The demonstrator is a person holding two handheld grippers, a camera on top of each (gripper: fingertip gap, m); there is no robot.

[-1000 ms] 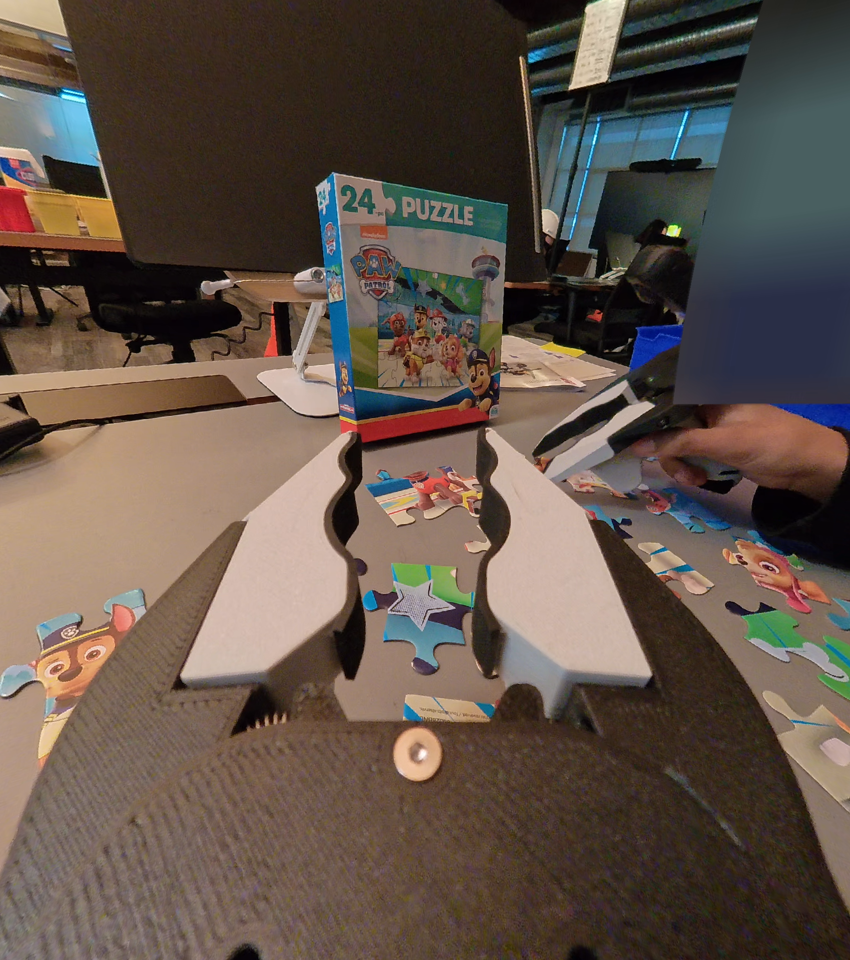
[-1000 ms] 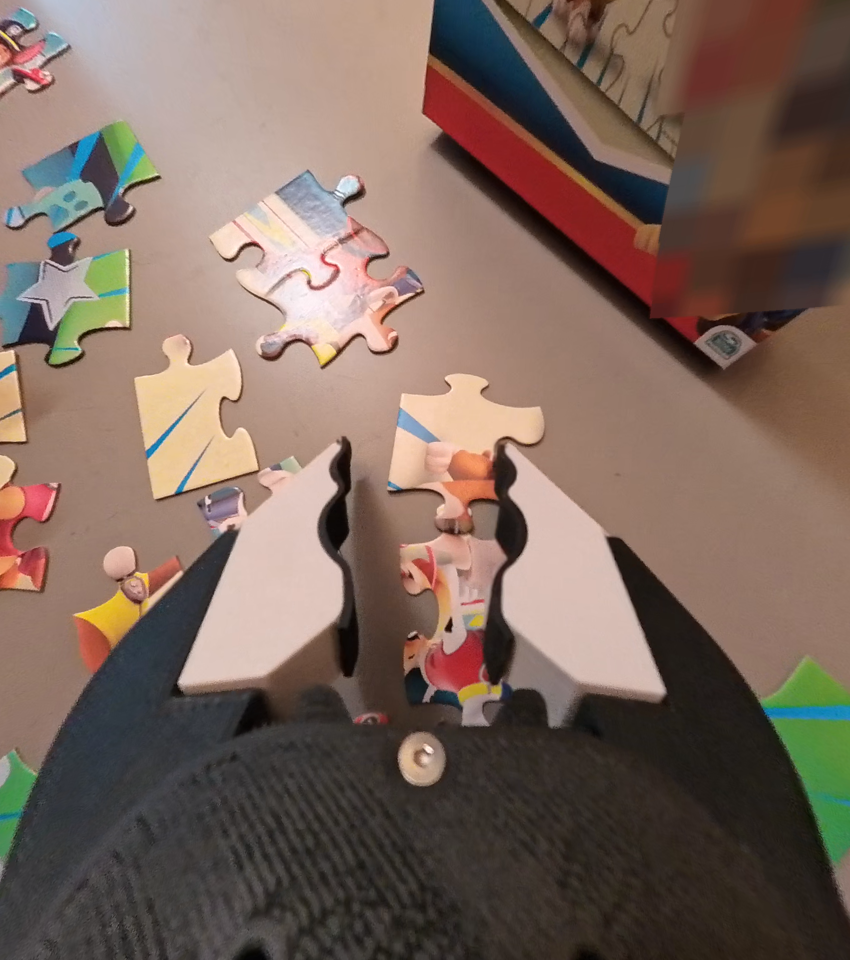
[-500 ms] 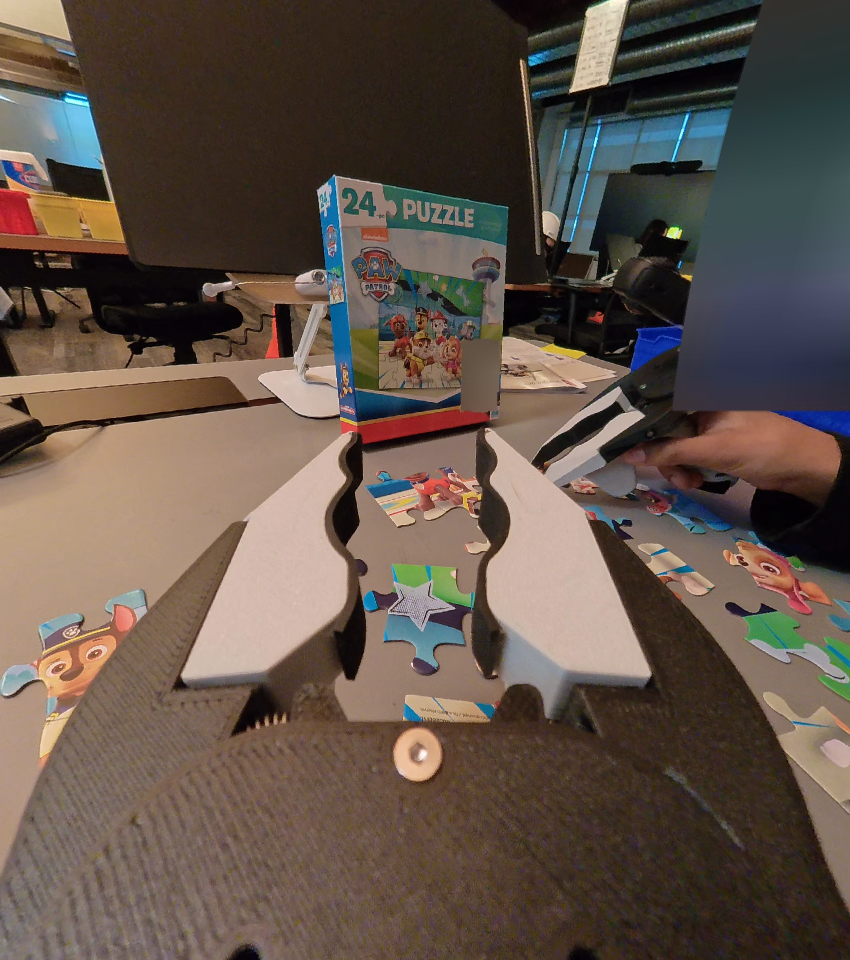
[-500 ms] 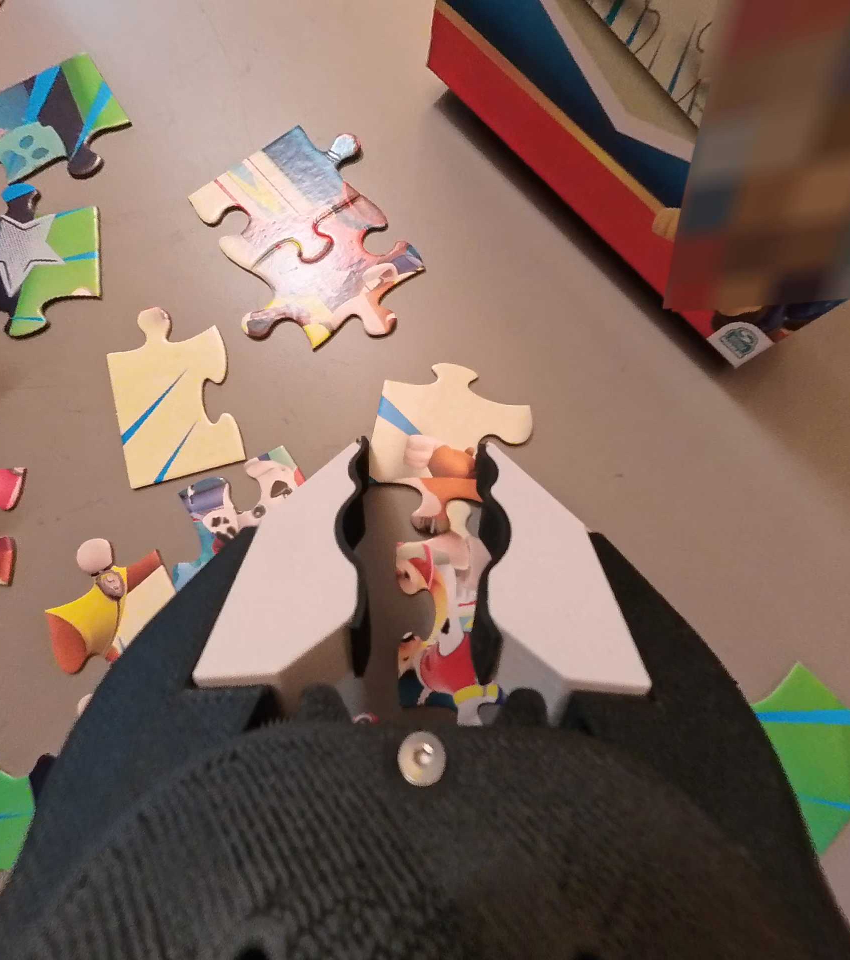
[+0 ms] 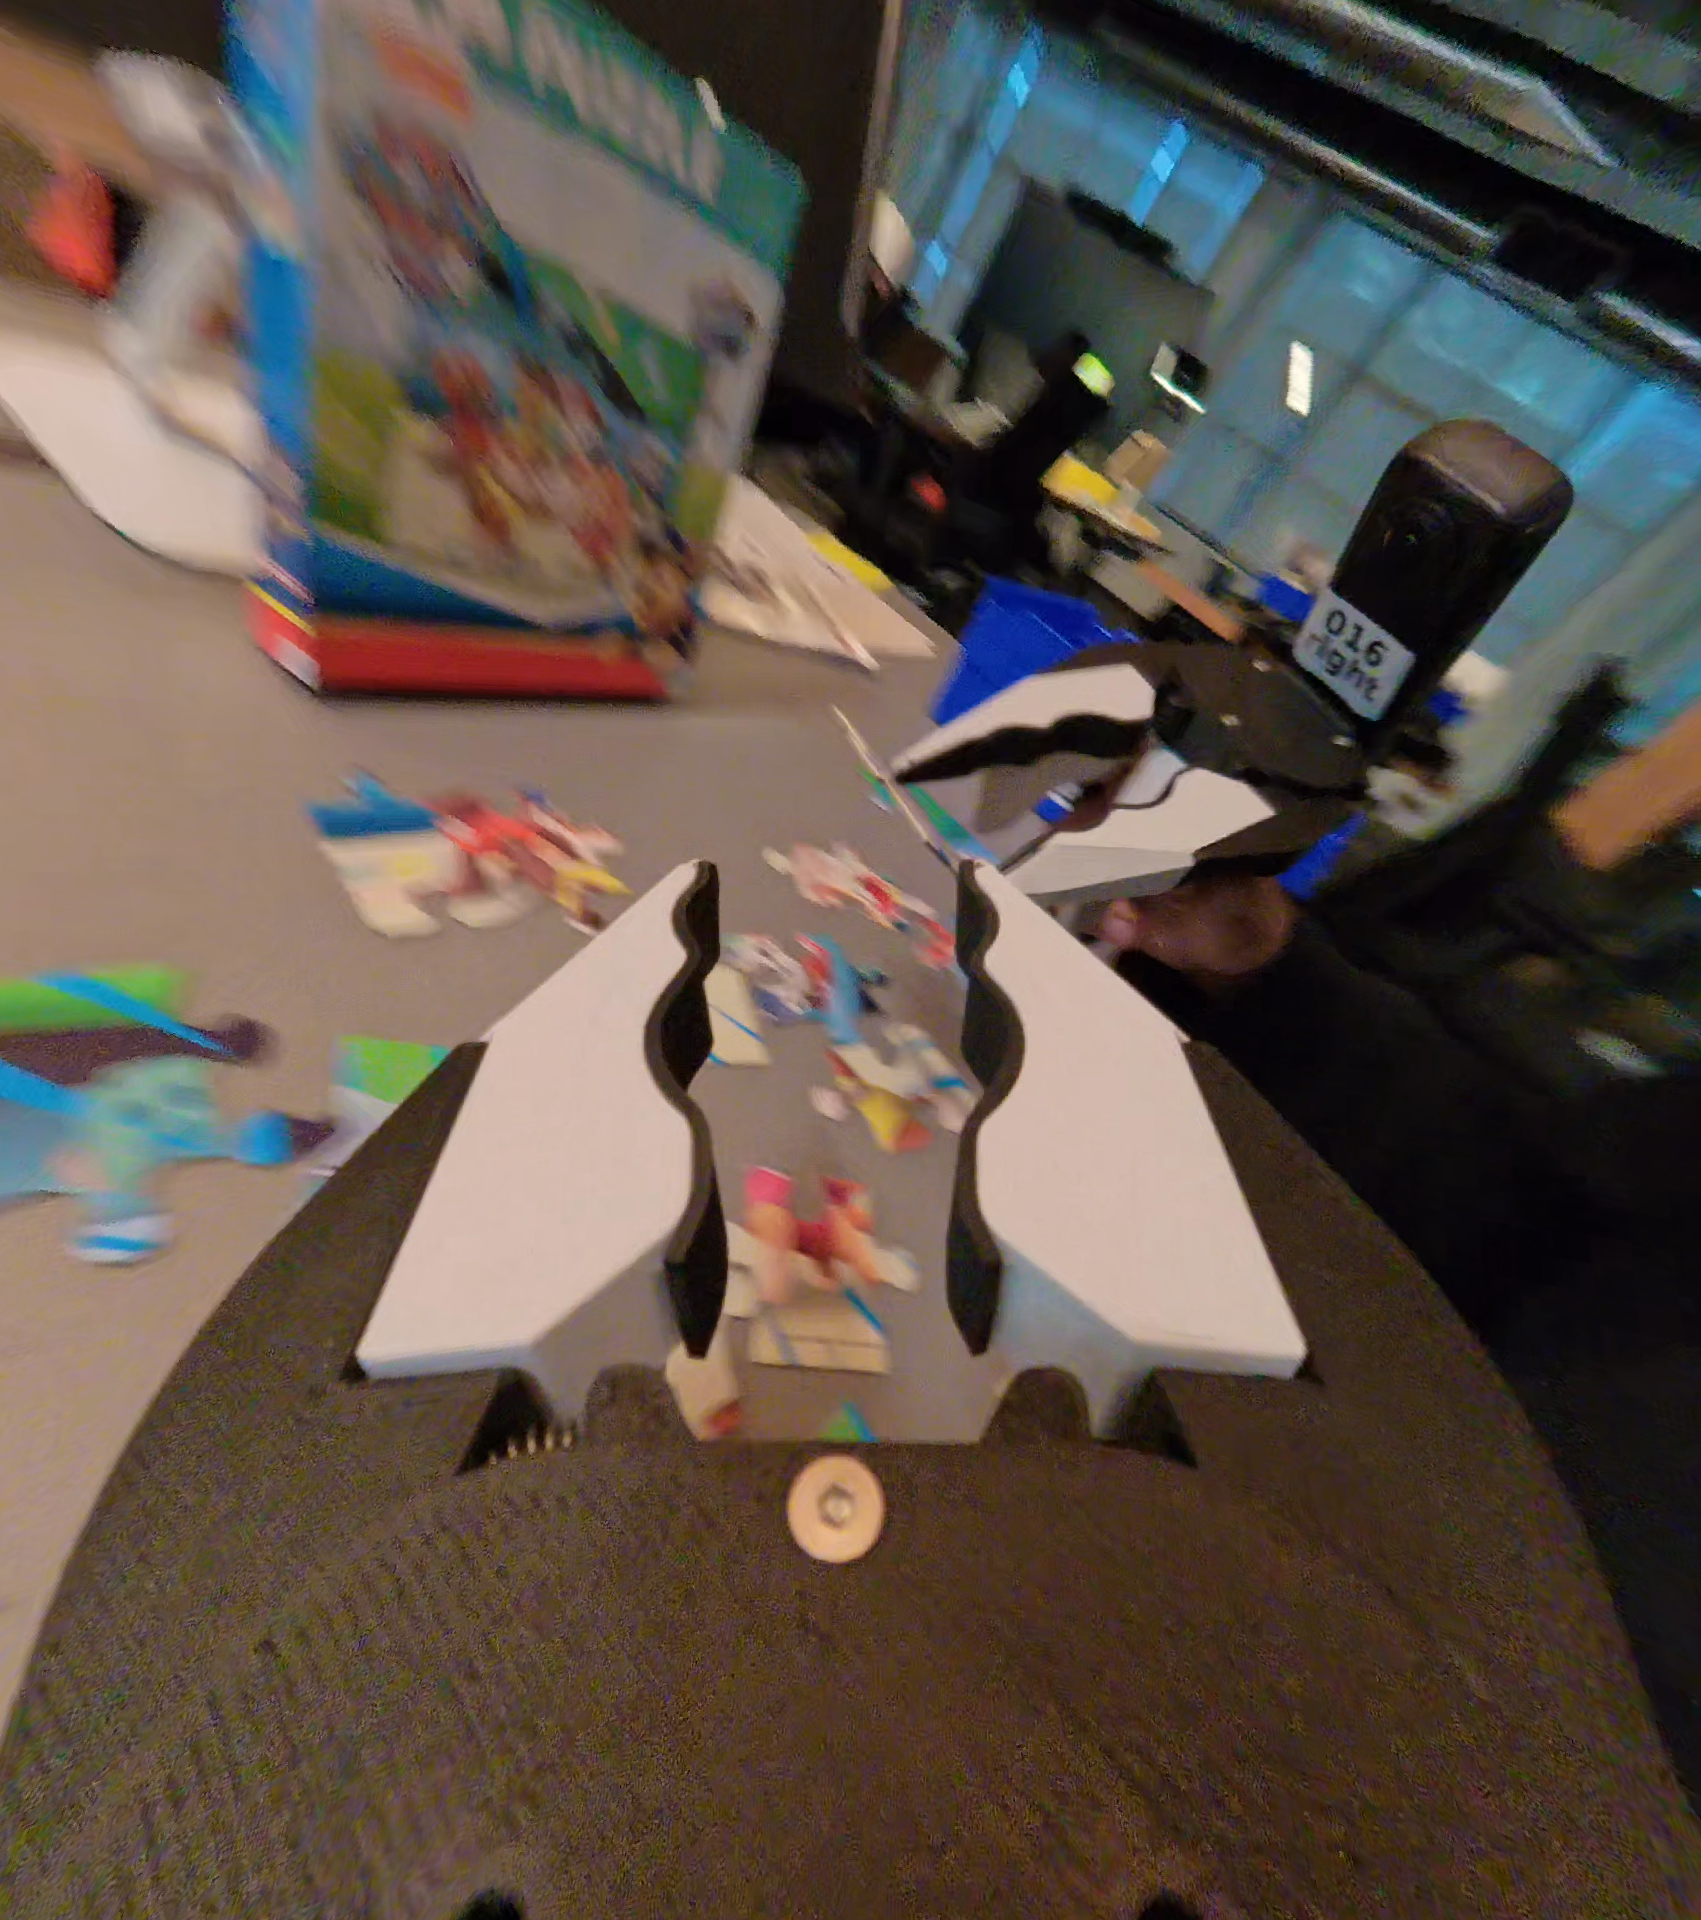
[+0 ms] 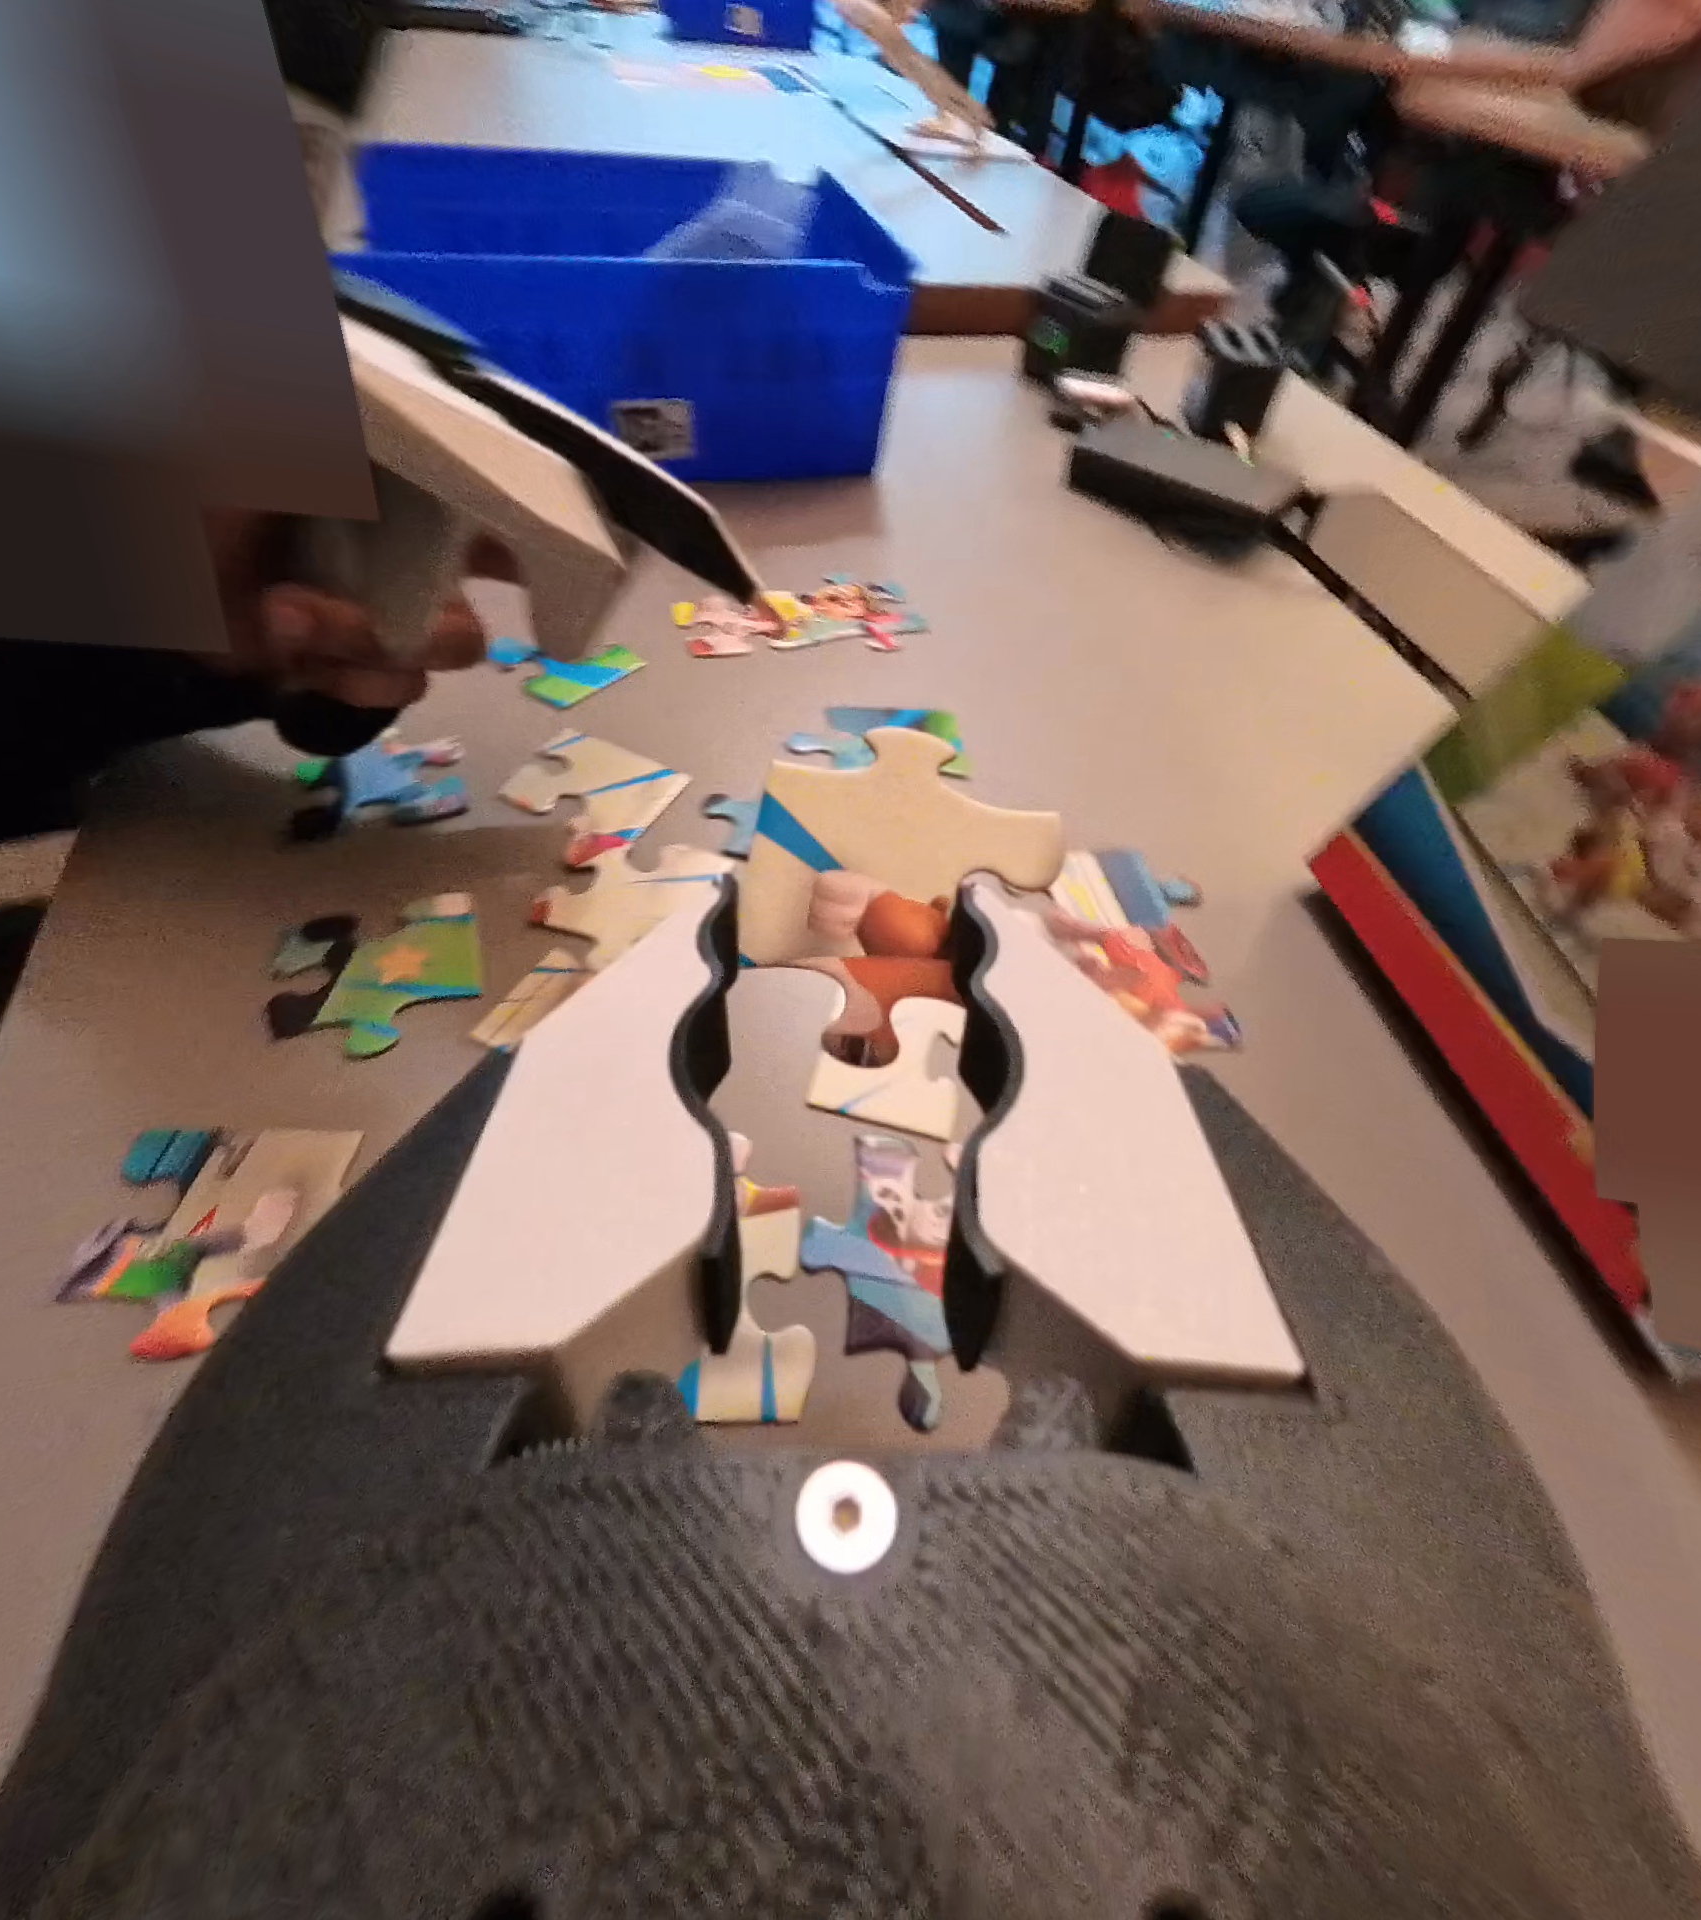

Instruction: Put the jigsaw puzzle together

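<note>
Right tongs point(image 6: 844, 899) pinch a cream puzzle piece point(image 6: 887, 842) between both fingertips, lifted clear of the grey desk point(image 6: 1085, 665), its tab pointing away. Left tongs point(image 5: 833, 883) stand spread and empty above scattered pieces point(image 5: 825, 1226), the held piece just to their right. Beyond stands the puzzle box point(image 5: 503, 395).

Right gripper point(image 6: 841, 904): lower centre of right wrist view, lifted, jaws clamped on edges of puzzle piece point(image 6: 887, 842), pads pressing both sides. In left wrist view same gripper point(image 5: 939, 821) at right, turned sideways, hand point(image 5: 1189, 920) beneath. Left gripper point(image 5: 835, 883): lower centre, jaws apart, bare, tilted.
</note>
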